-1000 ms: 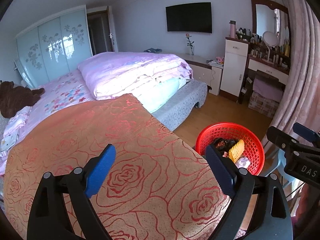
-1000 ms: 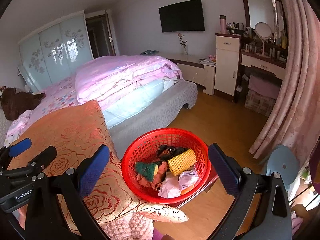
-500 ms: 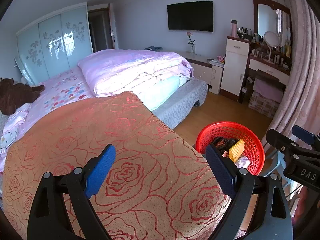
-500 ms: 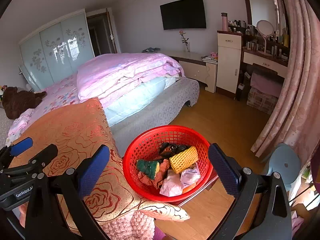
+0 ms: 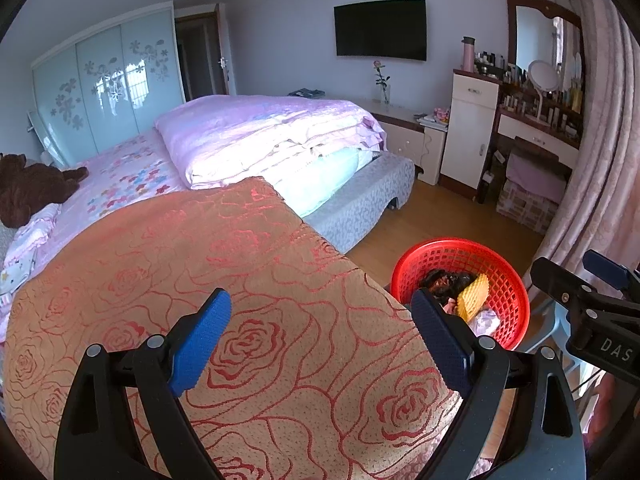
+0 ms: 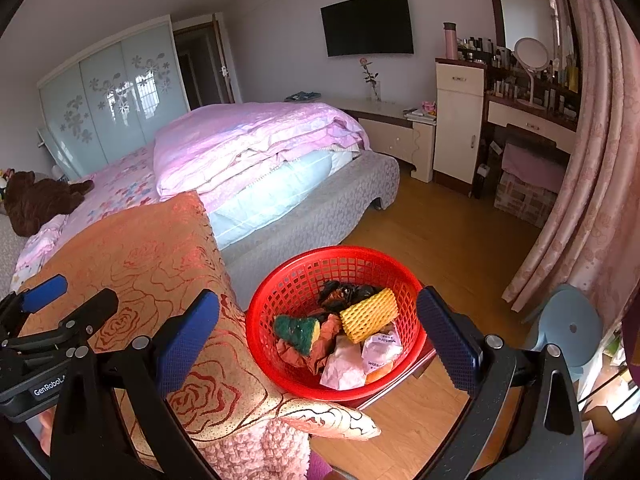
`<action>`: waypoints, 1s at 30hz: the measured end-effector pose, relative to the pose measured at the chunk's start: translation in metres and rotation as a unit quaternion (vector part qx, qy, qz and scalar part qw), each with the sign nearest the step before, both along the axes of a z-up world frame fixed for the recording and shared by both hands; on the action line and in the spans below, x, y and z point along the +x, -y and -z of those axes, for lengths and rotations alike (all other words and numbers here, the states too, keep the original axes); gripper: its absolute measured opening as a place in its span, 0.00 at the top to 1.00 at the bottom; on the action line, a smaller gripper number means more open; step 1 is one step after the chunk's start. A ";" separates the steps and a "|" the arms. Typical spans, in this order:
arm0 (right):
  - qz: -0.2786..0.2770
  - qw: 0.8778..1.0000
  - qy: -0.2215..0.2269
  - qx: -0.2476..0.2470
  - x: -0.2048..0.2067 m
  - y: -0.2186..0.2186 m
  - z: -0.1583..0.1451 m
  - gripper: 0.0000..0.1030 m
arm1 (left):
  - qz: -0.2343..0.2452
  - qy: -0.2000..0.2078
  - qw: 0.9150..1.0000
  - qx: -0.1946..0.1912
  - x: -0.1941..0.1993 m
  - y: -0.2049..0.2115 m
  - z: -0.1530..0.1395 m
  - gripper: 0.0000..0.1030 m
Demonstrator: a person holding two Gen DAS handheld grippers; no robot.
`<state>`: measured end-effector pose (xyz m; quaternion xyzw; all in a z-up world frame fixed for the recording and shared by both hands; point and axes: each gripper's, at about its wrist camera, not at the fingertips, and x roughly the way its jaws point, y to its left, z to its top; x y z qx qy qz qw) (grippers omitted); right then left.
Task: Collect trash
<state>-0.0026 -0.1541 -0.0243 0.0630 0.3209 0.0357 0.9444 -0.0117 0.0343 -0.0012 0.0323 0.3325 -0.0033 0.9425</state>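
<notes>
Both grippers are up in the air over the bed corner and neither has anything in it. The left gripper (image 5: 320,336) has its blue pads spread wide apart above the orange rose-pattern blanket (image 5: 224,288), nothing between them. The right gripper (image 6: 318,340) is spread just as wide, and from its own camera the red basket (image 6: 280,304) sits right between the two pads, lower down (not touching either pad as far as I can tell).

The trash is all in that basket: a yellow foam net sleeve (image 6: 370,314) on top, a green and yellow sponge (image 6: 298,330) to its left, some crumpled reddish-brown paper (image 6: 320,348) under the sponge, a black crumpled thing (image 6: 348,292) at the back, and a couple of pale pink wrappers (image 6: 348,368) at the front, one with small print on it. There's something orange peeking out at the very bottom, can't make out what.

The basket rests on a dark red surface (image 6: 404,376) just beside the blanket's edge, over the wood floor (image 6: 440,240). A gold cushion corner (image 6: 336,422) and a pink knobbly throw (image 6: 264,448) poke out below the blanket, right next to the basket.

From the left camera the basket shows to the right of the blanket, partly behind the right-hand pad, with the right gripper poking in at the far right edge
</notes>
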 end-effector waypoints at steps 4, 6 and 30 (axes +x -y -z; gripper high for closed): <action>0.000 1.000 0.000 0.000 0.000 0.000 0.000 0.07 | 0.000 0.000 1.000 0.000 0.000 0.000 0.000 0.14; 0.000 1.000 0.000 0.000 0.000 0.000 0.000 0.07 | -0.001 0.000 1.000 0.000 0.000 0.000 0.000 0.14; 0.000 1.000 -0.002 0.000 0.001 0.001 -0.002 0.07 | -0.004 -0.003 1.000 0.000 -0.001 0.001 0.004 0.14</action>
